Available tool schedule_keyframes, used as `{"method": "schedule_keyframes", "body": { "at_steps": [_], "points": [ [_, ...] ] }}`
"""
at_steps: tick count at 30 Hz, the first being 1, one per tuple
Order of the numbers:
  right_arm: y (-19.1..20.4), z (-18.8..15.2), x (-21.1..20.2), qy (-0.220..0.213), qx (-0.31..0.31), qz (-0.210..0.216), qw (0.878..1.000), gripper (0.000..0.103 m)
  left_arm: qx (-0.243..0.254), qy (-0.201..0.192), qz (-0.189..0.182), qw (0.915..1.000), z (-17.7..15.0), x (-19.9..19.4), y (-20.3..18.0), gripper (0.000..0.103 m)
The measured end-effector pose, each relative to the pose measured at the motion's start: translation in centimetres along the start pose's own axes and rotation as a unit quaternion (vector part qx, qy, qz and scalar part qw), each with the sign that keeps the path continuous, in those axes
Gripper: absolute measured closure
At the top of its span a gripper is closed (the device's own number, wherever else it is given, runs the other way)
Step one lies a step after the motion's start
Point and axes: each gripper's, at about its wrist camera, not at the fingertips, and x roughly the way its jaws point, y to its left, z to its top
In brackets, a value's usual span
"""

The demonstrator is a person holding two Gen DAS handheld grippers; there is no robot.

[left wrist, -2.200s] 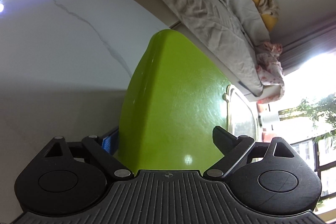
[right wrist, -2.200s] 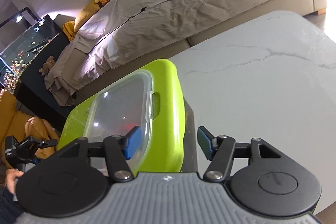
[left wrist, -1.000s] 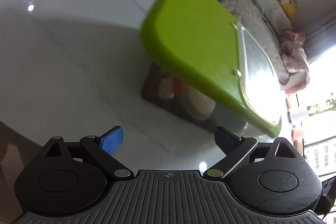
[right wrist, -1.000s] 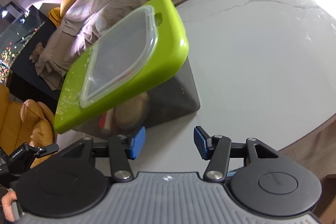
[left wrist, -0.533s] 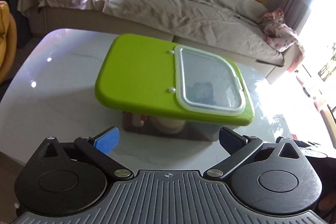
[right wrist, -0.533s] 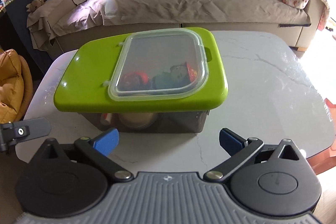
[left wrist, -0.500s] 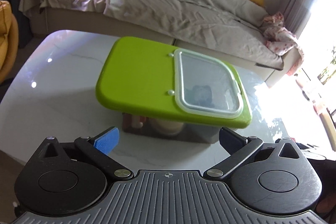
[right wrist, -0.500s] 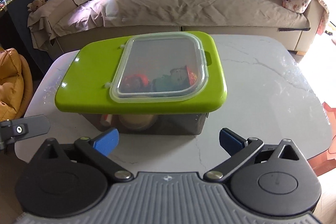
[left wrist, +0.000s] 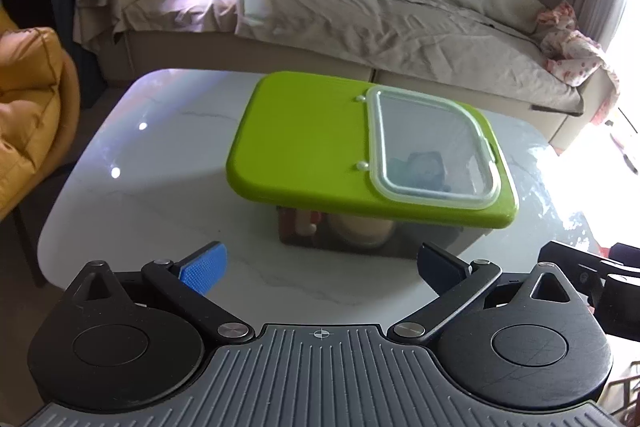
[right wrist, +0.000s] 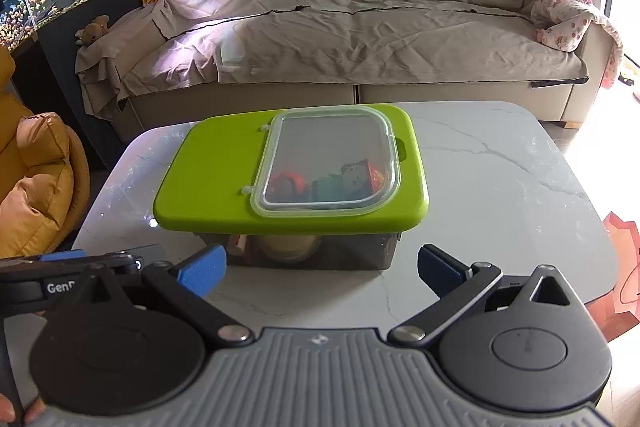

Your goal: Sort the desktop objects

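left tool (left wrist: 320,261): we're holding it up over the near edge of the tabletop (left wrist: 160,195), tilted down at the storage box (left wrist: 368,167). Fingers are spread wide apart, nothing sitting between them.
right tool (right wrist: 320,261): same deal, we're aiming it down at the box from the near side, fingers wide apart and gripping nothing.
tool spacing: we're seeing the tip of the left tool poking in at the left edge of the right wrist view, so the two are hanging side by side.
storage box: it's sitting on the marble tabletop, well apart from both tools, with the green lid (right wrist: 224,183) lying flat on top.
lid window: we're looking through the clear panel (right wrist: 332,163) at some toys (right wrist: 320,183) inside.
background: a sofa (right wrist: 340,39) under a grey cover is sitting behind the tabletop, plush toys lined up along its back.
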Motion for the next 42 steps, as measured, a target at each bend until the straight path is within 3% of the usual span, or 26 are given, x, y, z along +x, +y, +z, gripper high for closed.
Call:
{"method": "schedule_keyframes", "body": {
  "at_steps": [4,11,19,23,36,42],
  "points": [
    [0.5,-0.2,0.0,-0.003,-0.009,-0.021,1.0,0.0,0.017,0.002,0.001,0.9999,0.1,0.0,-0.4,0.0],
    [0.6,-0.7,1.4,0.017,0.019,0.002,1.0,0.0,0.037,0.007,0.031,0.9988,-0.3,0.6,-0.9,0.0],
    [1.7,-1.0,3.5,0.036,0.006,-0.014,0.999,0.0,0.022,0.043,0.015,0.9987,0.2,3.3,1.5,0.0],
    [2.0,-0.7,4.8,0.048,0.005,-0.019,0.999,0.0,0.011,0.049,0.025,0.9984,0.5,4.3,2.4,0.0],
    [1.5,-0.4,8.6,0.086,0.013,-0.032,0.996,0.0,0.014,0.082,0.015,0.9964,0.9,7.2,3.0,0.0],
    [1.5,-0.3,8.4,0.083,0.007,-0.034,0.996,0.0,0.012,0.085,0.012,0.9962,1.2,7.2,3.0,0.0]
  ]
}}
